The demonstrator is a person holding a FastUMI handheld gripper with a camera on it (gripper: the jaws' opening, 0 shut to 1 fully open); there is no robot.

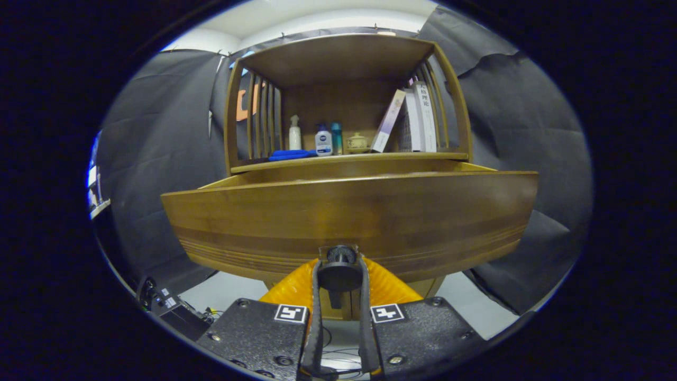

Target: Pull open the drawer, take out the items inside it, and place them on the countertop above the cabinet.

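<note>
The wooden drawer (pixel 349 211) stands pulled out from the cabinet, its broad front panel just ahead of me. A round dark knob (pixel 339 270) sticks out from the lower middle of that panel. My gripper (pixel 339 275) is shut on the knob, one finger pressing on each side of it. The drawer's inside is hidden behind its front panel, so I cannot see any items in it. Above the drawer runs the countertop (pixel 412 156) of the cabinet.
On the countertop, inside a slatted wooden shelf, stand a white pump bottle (pixel 294 133), two small bottles (pixel 323 140), a teapot (pixel 357 143), leaning books (pixel 412 119) and a blue cloth (pixel 290 155). Dark equipment with cables (pixel 169 307) lies on the floor at lower left.
</note>
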